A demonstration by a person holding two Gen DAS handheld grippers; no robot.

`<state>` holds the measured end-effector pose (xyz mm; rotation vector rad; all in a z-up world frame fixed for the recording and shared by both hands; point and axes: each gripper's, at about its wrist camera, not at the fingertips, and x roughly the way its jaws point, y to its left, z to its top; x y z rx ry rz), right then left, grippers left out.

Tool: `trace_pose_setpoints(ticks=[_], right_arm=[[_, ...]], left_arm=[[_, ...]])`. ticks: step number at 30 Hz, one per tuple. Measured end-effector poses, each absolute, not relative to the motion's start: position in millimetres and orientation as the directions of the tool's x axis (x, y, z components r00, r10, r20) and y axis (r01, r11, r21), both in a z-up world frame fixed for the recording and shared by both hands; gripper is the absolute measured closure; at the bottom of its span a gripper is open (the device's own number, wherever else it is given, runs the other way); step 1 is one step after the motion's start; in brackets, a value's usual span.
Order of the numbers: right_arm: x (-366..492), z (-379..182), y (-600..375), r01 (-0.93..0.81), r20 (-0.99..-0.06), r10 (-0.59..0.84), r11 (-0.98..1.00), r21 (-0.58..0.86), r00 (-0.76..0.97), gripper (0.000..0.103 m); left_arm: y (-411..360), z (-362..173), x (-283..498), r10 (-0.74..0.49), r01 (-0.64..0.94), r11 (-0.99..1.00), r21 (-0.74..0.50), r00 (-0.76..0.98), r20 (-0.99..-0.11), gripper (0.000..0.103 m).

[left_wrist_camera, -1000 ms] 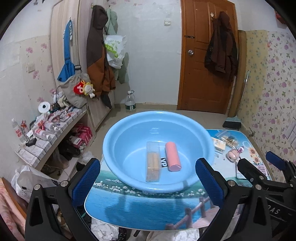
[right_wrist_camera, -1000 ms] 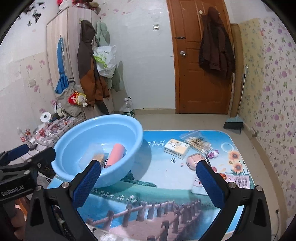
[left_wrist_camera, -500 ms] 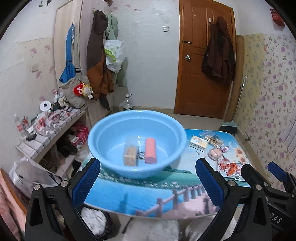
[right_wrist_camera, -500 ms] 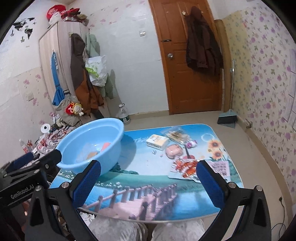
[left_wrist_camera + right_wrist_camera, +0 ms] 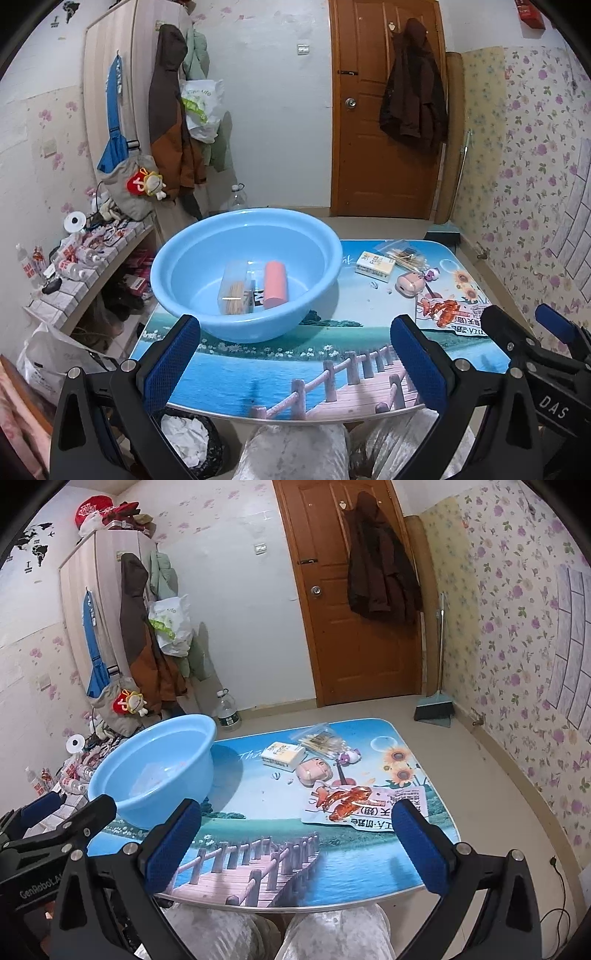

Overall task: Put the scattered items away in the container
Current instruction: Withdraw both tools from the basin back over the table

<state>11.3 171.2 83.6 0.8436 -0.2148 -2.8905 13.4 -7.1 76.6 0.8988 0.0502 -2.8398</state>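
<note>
A light blue basin (image 5: pixel 173 258) (image 5: pixel 110 775) stands on the table's left side. Inside lie a clear box of toothpicks (image 5: pixel 234 286) and a pink cylinder (image 5: pixel 275 284). On the table's right lie a tissue pack (image 5: pixel 375 263) (image 5: pixel 282 754), a clear bag of cotton swabs (image 5: pixel 402 254) (image 5: pixel 321 740), a pink case (image 5: pixel 410 283) (image 5: pixel 314 770), a small purple charm (image 5: pixel 349 756) and a snack packet (image 5: pixel 452 314) (image 5: pixel 365 805). My left gripper (image 5: pixel 295 363) is open and empty, held back above the table's near edge. My right gripper (image 5: pixel 295 843) is open and empty, likewise held back.
The table (image 5: pixel 240 834) has a printed bridge picture. A low shelf of small bottles (image 5: pixel 74 254) stands left of it. A bin with white paper (image 5: pixel 188 439) sits under the near edge. A water bottle (image 5: pixel 227 712) and dustpan (image 5: pixel 434 710) stand on the floor beyond.
Both grippers have pulled back and up from the table, so the basin and items look farther away. Both stayed open and empty. The items have not moved.
</note>
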Motion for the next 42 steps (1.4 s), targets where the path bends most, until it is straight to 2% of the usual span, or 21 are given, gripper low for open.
trace_pose_setpoints(ticks=[29,42], right_arm=[[7.1,68.1,188.6,0.025,-0.547,-0.123,-0.983,0.182,-0.828,0.000],[-6.0,43.7,218.4,-0.048,-0.586,-0.078,-0.979,0.197,-0.806,0.000]], left_arm=[[9.3,64.4,4.1,-0.111,0.113,-0.993,0.035,-0.793,-0.599,0.000],[25.4,47.9,-13.6,-0.067,0.062,-0.998,0.030,-0.765,-0.640,0.000]])
